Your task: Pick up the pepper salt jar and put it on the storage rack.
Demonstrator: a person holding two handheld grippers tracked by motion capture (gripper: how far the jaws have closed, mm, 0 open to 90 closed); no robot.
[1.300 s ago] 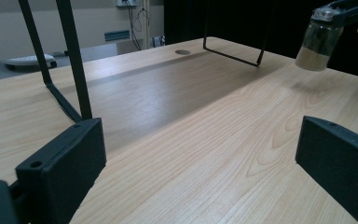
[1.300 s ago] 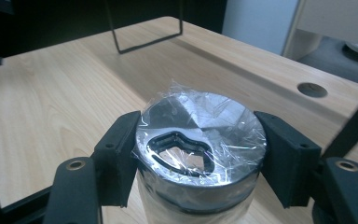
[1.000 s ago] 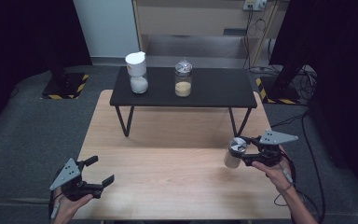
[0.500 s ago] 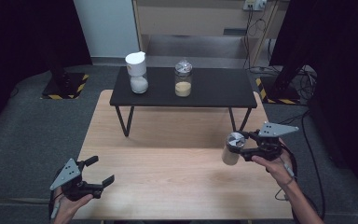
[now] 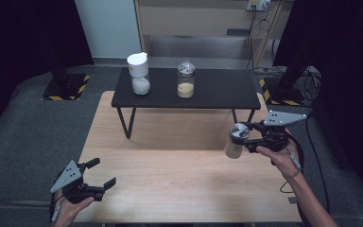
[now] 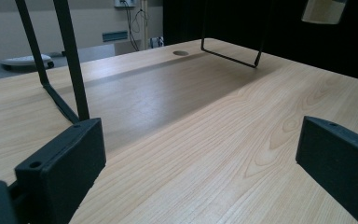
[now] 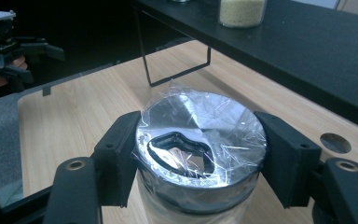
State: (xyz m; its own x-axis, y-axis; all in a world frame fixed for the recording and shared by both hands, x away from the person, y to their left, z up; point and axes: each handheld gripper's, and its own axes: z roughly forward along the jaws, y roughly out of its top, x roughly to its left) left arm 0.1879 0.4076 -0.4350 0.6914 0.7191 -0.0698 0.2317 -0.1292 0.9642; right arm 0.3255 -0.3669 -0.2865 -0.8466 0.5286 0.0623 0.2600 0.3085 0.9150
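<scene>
My right gripper [image 5: 240, 135] is shut on a clear jar [image 5: 235, 142] with a shiny metal lid, held off the wooden table [image 5: 170, 161] near its right edge. In the right gripper view both jaws press the lid [image 7: 200, 137] from either side, and plastic film covers the lid. The jar's base [image 6: 324, 10] hangs in the air at the top right of the left gripper view. My left gripper [image 5: 101, 172] rests low at the table's front left corner, open, with nothing between its jaws [image 6: 200, 158].
A low black table [image 5: 217, 92] stands across the back of the wooden one on thin wire legs [image 6: 70, 70]. On it are a white-topped container [image 5: 138, 73] and a glass jar of yellowish grains [image 5: 185, 80]. A cable hole [image 7: 335, 142] lies near the right gripper.
My right gripper has carried the jar upward and a little toward the black table. The left gripper has stayed still.
</scene>
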